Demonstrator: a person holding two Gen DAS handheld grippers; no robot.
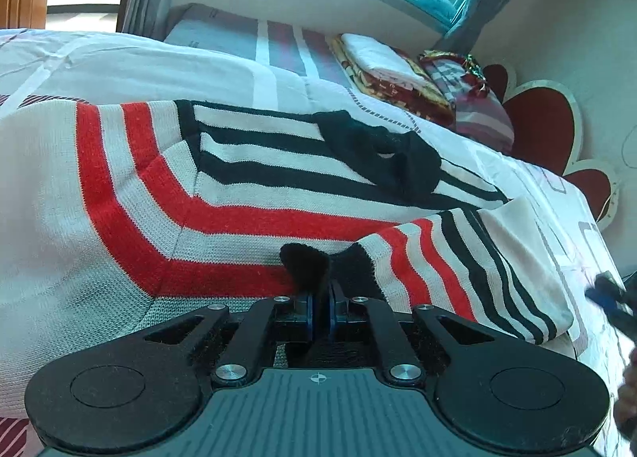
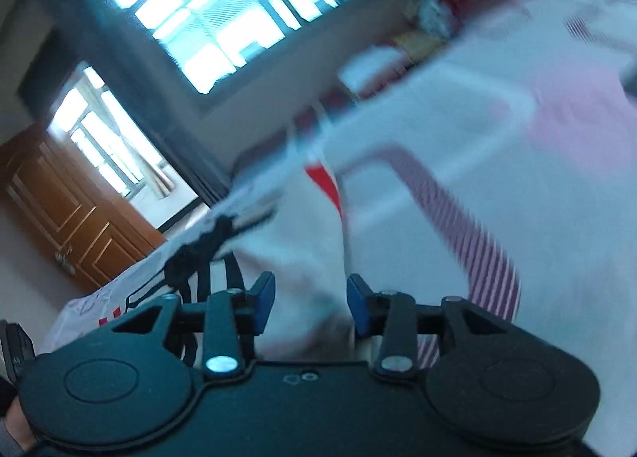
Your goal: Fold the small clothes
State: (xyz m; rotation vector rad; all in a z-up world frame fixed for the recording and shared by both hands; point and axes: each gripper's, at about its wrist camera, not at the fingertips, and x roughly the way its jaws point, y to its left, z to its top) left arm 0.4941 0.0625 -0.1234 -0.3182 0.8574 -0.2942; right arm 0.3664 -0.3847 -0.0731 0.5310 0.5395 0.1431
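**Left gripper pinches the sweater's black trim**

While the striped sweater (image 1: 247,194) lies spread across the bed (image 1: 557,194), the left gripper (image 1: 323,297) is closed tight on a fold of its black edge. The right gripper (image 2: 310,307) stands partly apart; its blurred view seems to show white cloth behind the blue pads (image 2: 264,297), nothing clamped.

Left gripper (image 1: 323,299) clamped; right gripper (image 2: 310,307) parted.
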